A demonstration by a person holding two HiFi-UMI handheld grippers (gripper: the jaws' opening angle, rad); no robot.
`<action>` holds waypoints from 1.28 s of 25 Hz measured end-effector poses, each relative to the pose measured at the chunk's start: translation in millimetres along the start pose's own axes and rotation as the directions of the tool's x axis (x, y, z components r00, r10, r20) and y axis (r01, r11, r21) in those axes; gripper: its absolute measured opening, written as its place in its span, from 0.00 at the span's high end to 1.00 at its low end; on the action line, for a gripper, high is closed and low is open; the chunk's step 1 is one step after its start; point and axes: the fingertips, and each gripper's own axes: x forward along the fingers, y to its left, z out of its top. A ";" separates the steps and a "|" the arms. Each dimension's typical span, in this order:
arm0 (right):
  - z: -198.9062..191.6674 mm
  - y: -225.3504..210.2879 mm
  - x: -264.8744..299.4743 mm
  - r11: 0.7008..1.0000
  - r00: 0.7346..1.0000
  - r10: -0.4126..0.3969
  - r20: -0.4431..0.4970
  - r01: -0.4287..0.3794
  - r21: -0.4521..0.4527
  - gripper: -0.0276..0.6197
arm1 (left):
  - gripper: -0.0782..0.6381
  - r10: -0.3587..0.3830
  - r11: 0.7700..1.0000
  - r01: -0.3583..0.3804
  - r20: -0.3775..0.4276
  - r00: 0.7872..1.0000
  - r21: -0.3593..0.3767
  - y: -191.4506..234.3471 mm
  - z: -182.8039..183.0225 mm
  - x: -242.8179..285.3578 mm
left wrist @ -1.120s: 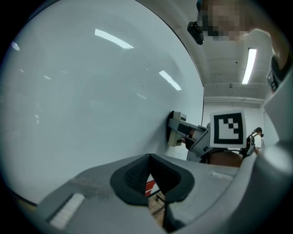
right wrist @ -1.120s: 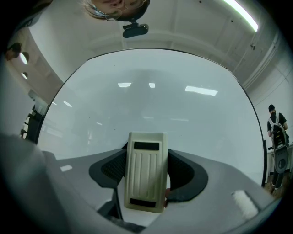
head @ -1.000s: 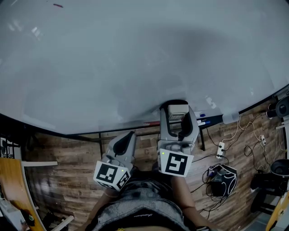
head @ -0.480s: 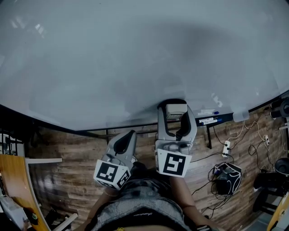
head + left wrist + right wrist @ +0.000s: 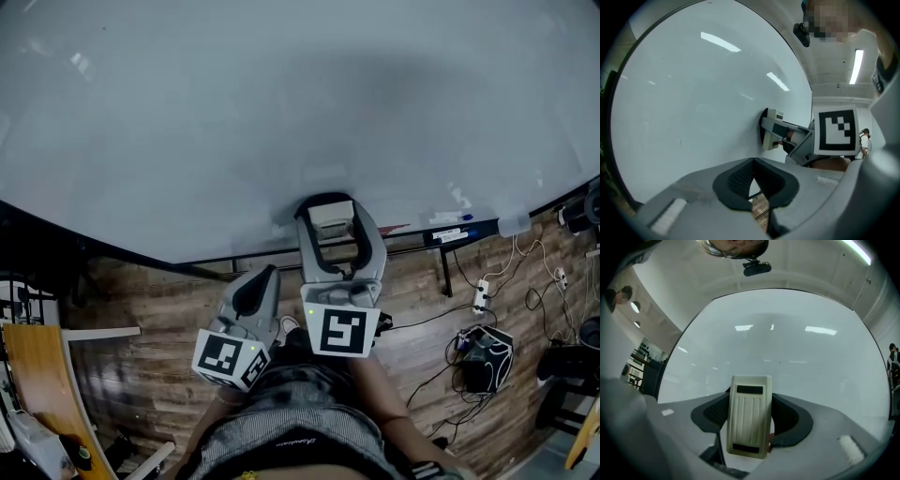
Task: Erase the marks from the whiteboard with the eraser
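Note:
The whiteboard fills most of the head view and looks almost wiped clean. My right gripper is shut on a cream ribbed eraser and presses it against the board's lower part, just above the bottom rail. In the right gripper view the eraser stands upright between the two dark pads, facing the whiteboard. My left gripper hangs lower left of it, off the board, shut on nothing. In the left gripper view a thin dark squiggle shows beside the eraser.
A marker tray with pens hangs under the board at the right. On the wooden floor at the right lie a power strip, cables and a dark bag. A wooden panel stands at the lower left.
My right gripper has slid left along the board's lower edge with the eraser in it. The left gripper has stayed about where it was.

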 end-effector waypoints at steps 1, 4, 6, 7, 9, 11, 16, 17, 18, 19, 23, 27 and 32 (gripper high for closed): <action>-2.4 4.7 -0.9 1.000 1.000 0.012 -0.012 -0.012 0.008 0.54 | 0.89 0.006 1.000 -0.006 0.001 1.000 0.001 1.8 0.3 -2.8; -6.5 15.1 -6.5 0.999 0.999 0.029 -0.028 -0.028 0.032 0.54 | 0.89 0.014 1.000 -0.014 0.011 1.000 0.004 7.4 1.5 -10.3; -9.4 21.7 -13.0 0.999 0.998 0.039 -0.043 -0.037 0.035 0.54 | 0.89 0.012 1.000 -0.012 0.021 1.000 0.007 11.0 2.0 -15.1; -11.9 24.0 -16.5 0.998 0.997 0.046 -0.055 -0.044 0.038 0.54 | 0.89 0.013 1.000 -0.014 0.027 1.000 0.006 12.2 1.9 -16.5; -18.6 25.5 -23.9 0.997 0.995 0.066 -0.076 -0.062 0.054 0.54 | 0.89 0.021 1.000 -0.022 0.034 0.999 0.006 11.8 1.7 -16.7; -24.8 26.5 -30.4 0.993 0.993 0.087 -0.084 -0.080 0.086 0.54 | 0.89 0.025 0.999 -0.026 0.040 0.999 0.018 9.7 2.6 -15.7; -39.4 38.5 -45.7 0.980 0.982 0.148 -0.120 -0.130 0.150 0.54 | 0.89 0.039 0.998 -0.042 0.064 0.997 0.043 9.3 8.9 -17.3; -41.3 40.9 -47.5 0.979 0.979 0.161 -0.124 -0.142 0.143 0.54 | 0.89 0.042 0.998 -0.046 0.069 0.997 0.047 9.7 9.9 -17.4; -42.9 43.2 -49.0 0.979 0.977 0.172 -0.127 -0.155 0.133 0.55 | 0.89 0.045 0.997 -0.049 0.073 0.996 0.051 10.1 10.5 -17.3; -44.5 45.3 -50.3 0.979 0.974 0.182 -0.132 -0.166 0.122 0.55 | 0.89 0.048 0.997 -0.053 0.077 0.996 0.055 10.5 10.8 -17.3; -44.2 56.1 -56.6 0.977 0.970 0.202 -0.137 -0.189 0.100 0.55 | 0.89 0.064 0.996 -0.069 0.095 0.993 0.052 13.5 11.9 -22.8; -33.2 63.1 -59.3 0.972 0.972 0.212 -0.104 -0.200 0.121 0.55 | 0.89 0.078 0.995 -0.085 0.104 0.991 0.058 15.0 18.2 -29.7; -11.6 68.8 -55.6 0.970 0.972 0.225 -0.062 -0.217 0.114 0.55 | 0.89 0.062 0.991 -0.081 0.165 0.984 0.108 13.9 40.3 -40.9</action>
